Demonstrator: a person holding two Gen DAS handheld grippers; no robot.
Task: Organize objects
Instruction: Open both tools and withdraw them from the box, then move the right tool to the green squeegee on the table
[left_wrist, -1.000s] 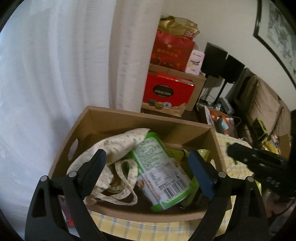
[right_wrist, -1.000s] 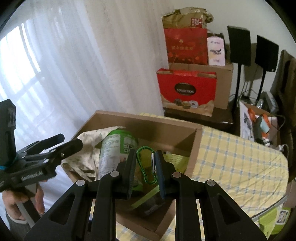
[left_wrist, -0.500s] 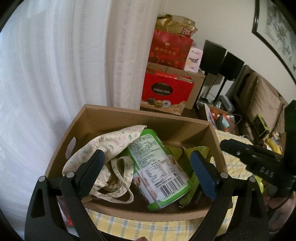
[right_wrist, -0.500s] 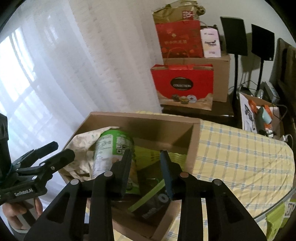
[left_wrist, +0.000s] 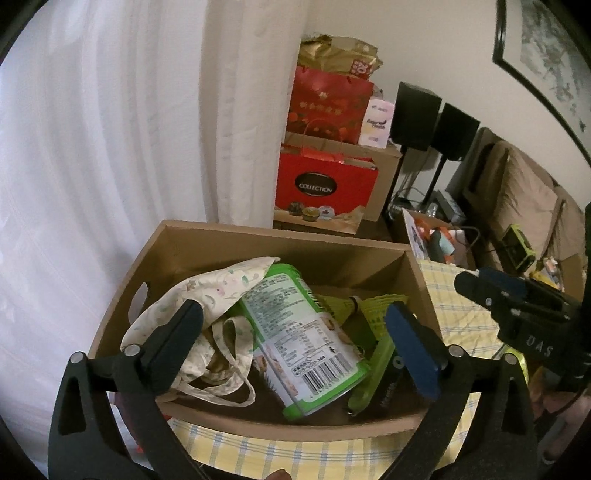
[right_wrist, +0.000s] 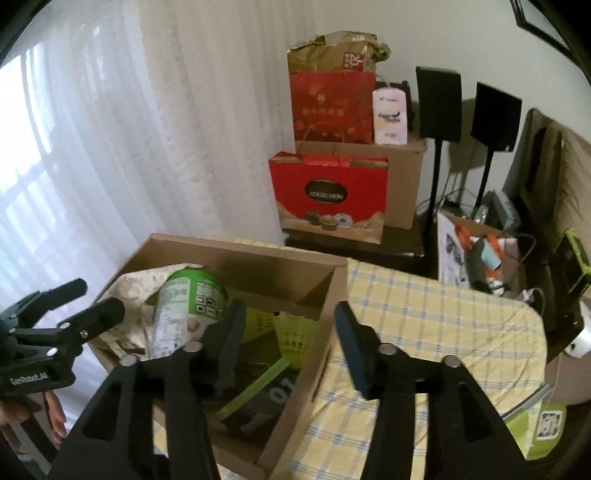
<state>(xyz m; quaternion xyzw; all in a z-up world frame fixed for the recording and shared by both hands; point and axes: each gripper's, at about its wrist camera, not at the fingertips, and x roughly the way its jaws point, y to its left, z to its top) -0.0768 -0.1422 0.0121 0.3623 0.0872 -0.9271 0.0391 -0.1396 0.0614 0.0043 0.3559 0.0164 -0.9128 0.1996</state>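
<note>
An open cardboard box (left_wrist: 258, 240) sits on a yellow checked tablecloth (right_wrist: 424, 332). Inside it lie a green can (left_wrist: 295, 332) on its side, a floral cloth bag (left_wrist: 207, 295), a yellow-green packet (left_wrist: 373, 306) and a black pack with a green band (right_wrist: 266, 398). My left gripper (left_wrist: 291, 325) hovers over the box's near side, its jaws opening wide and touching nothing. My right gripper (right_wrist: 290, 317) hangs above the box's right wall, its jaws also opening with nothing between them. The green carabiner is not in sight.
White curtains (right_wrist: 110, 147) hang behind the box. Red gift bags (right_wrist: 328, 195) and a brown carton stand beyond the table, with two black speakers (right_wrist: 439, 103) on stands. A small open box of tools (right_wrist: 476, 254) and a sofa (left_wrist: 524, 199) are to the right.
The right gripper was shut on a green carabiner; its jaws have spread and the carabiner is gone from between them. It also drifted right. The left jaws widened slightly.
</note>
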